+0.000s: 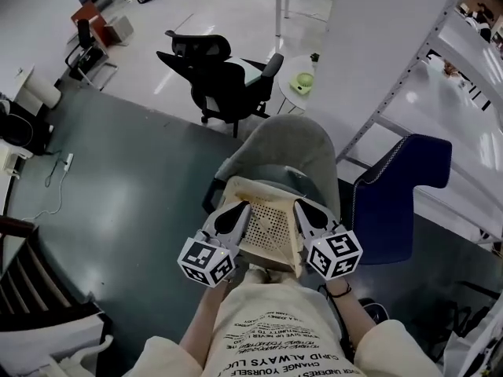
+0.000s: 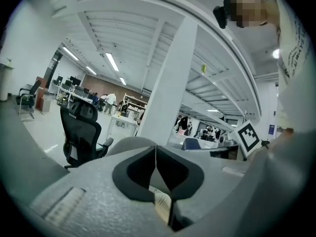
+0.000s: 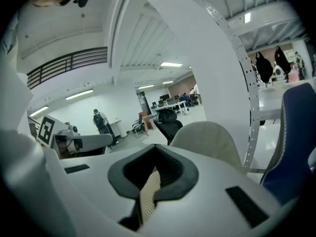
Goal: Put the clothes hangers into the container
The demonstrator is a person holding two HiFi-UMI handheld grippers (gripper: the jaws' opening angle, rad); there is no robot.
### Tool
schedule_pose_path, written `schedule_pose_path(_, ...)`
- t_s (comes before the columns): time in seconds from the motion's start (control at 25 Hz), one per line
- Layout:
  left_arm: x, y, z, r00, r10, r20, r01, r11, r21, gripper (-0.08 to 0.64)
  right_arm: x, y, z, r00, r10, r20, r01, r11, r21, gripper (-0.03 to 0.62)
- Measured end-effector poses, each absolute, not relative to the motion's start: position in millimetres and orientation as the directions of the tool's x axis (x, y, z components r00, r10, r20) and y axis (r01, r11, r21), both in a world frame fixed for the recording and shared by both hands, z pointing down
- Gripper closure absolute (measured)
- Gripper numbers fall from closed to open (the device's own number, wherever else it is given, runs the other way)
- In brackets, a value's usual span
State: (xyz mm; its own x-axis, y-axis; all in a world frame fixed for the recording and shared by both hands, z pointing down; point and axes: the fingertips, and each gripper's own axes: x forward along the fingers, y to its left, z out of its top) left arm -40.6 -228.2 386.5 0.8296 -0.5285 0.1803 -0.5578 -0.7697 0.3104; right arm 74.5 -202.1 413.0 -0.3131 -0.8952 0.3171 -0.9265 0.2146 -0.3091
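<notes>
Beige perforated container (image 1: pixel 271 230), edges pinched in left claw (image 1: pixel 236 215) and right claw (image 1: pixel 307 211)

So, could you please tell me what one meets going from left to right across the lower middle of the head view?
left gripper → basket, pinched at each side by a gripper → right gripper → blue chair

Bright, even light from ceiling strips (image 2: pixel 112 61) overhead glares off the pale floor (image 1: pixel 236 14) far from me, while my gripper views bend hard and darken at their round edges.
</notes>
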Motion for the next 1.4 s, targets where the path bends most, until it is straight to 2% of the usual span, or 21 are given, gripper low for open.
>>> schedule_pose_path(0.36, -58.4, -227.8, 347.2, 0.796, -0.595, 0.113, -0.603, -0.762, 0.236, 0.535, 92.0, -198.3, 359.1, -0.276, -0.943, 0.186, -0.918, 0.201, -0.341, 0.589)
schedule_pose_path(0.84, -76.6, -237.3, 312.2, 0.779, -0.625, 0.054, -0.625, -0.765, 0.156, 0.535, 103.8, -196.2, 318.4, -0.240, -0.967, 0.081, -0.939, 0.210, -0.271, 0.589)
schedule_pose_path(1.4, -80.5, -239.7, 318.2, 0.764, -0.640, 0.077, -0.644, -0.753, 0.132, 0.535, 110.7, -198.6, 321.3, -0.215, -0.971, 0.108, -0.954, 0.184, -0.238, 0.590)
